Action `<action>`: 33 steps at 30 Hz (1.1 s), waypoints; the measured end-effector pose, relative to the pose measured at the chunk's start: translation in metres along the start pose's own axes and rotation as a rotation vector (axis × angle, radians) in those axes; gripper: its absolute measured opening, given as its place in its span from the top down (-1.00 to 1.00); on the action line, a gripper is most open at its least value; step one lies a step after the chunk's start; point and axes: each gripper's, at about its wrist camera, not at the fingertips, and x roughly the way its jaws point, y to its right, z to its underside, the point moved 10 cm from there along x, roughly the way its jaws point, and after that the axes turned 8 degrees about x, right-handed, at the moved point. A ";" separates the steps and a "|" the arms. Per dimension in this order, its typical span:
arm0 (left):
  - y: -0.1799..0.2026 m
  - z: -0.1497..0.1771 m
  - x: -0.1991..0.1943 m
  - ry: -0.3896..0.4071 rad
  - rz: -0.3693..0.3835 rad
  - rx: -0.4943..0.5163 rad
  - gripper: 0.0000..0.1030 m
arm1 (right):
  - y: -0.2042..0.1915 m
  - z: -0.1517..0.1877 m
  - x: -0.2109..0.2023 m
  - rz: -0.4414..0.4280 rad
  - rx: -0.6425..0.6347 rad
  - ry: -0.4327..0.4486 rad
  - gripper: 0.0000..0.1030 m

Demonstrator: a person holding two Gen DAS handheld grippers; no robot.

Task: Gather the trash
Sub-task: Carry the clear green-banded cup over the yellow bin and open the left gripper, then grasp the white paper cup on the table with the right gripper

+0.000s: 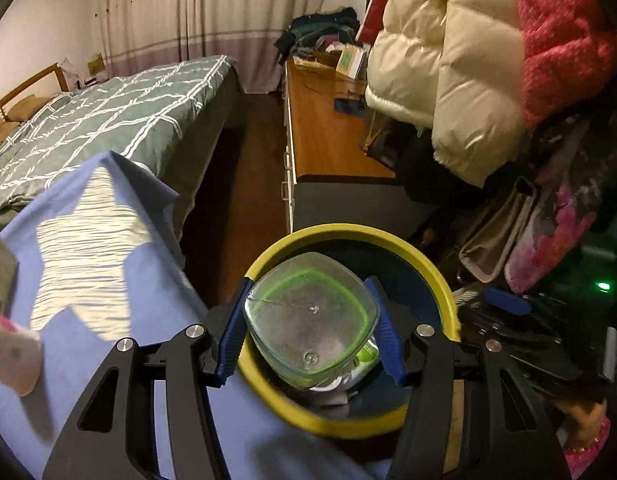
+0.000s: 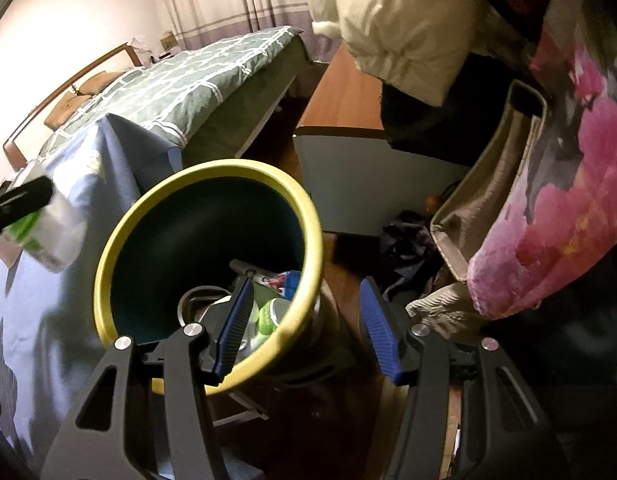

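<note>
L gripper [image 1: 311, 330] is gripping clear plastic bottle [image 1: 312, 316] over yellow-rim bin [image 1: 432, 268] beside blue cloth [image 1: 108, 280]; bedrm, green bed [image 1: 108, 120]. R gripper [image 2: 306, 328] is hanging open; R view alone showing trash in bin.

Blue sheet [image 1: 156, 320] (star-patterned) over bed [image 1: 120, 120]

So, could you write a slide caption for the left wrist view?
Left tool holds a clear plastic bottle above the yellow-rimmed trash bin.

Clear green-labelled plastic bottle [image 1: 311, 317], base toward camera, over yellow-rimmed dark bin [image 1: 428, 256] holding trash.
</note>
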 end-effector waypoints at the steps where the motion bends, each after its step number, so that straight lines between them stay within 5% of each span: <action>1: 0.001 0.000 0.007 -0.009 0.004 -0.003 -0.09 | 0.003 0.000 0.001 0.002 0.006 -0.001 -0.03; 4: 0.005 0.001 0.026 -0.044 0.012 -0.015 -0.09 | 0.007 -0.001 0.001 0.001 0.011 -0.003 -0.03; 8: 0.003 -0.002 0.022 -0.019 -0.034 -0.010 -0.64 | 0.008 -0.001 0.001 0.000 0.012 -0.003 -0.03; 17: -0.041 0.018 -0.070 0.102 -0.120 -0.039 -0.85 | -0.017 0.001 0.000 -0.024 -0.021 0.000 -0.03; 25: -0.147 0.098 -0.174 0.149 -0.306 -0.170 -0.90 | -0.081 0.001 -0.008 -0.071 -0.109 0.018 -0.03; 33: -0.261 0.188 -0.220 0.123 -0.448 -0.323 -0.90 | -0.190 0.013 -0.029 -0.189 -0.247 0.029 -0.03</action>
